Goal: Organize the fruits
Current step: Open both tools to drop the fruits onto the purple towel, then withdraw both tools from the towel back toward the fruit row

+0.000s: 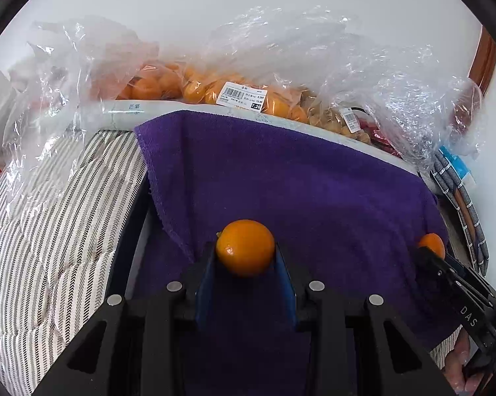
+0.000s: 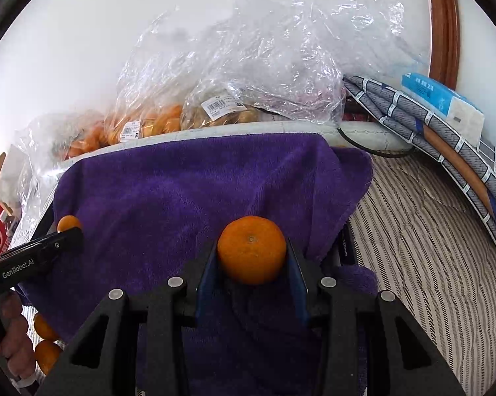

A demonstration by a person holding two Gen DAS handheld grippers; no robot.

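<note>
Blue pads (image 1: 282,264) on the left gripper (image 1: 244,257) are clamped against the flanks of a small orange (image 1: 245,247), and over on the other side the right gripper (image 2: 252,257) has its own mandarin (image 2: 252,253) pinched just the same, stem scar facing out. Two fruits, two hands, both carried side by side above the purple towel (image 1: 297,178) — and that towel looks like the landing zone, a soft surface where round fruit won't roll off or bruise. Both tools angle downward toward it, so a set-down seems the likely next call.

Behind the towel, along the white wall, sit the crinkled plastic bags (image 1: 234,89) stuffed with more oranges, price labels showing, and that's surely the source pile. From the right wrist's view, two loose oranges (image 2: 45,340) lie down at the lower left by the person's hand (image 2: 12,333), beside the towel's edge on the striped bedding (image 2: 419,250).

Grip is across each fruit's middle, sensible for something this smooth. Release too high, I'd guess, and they'll wander across the cloth.
</note>
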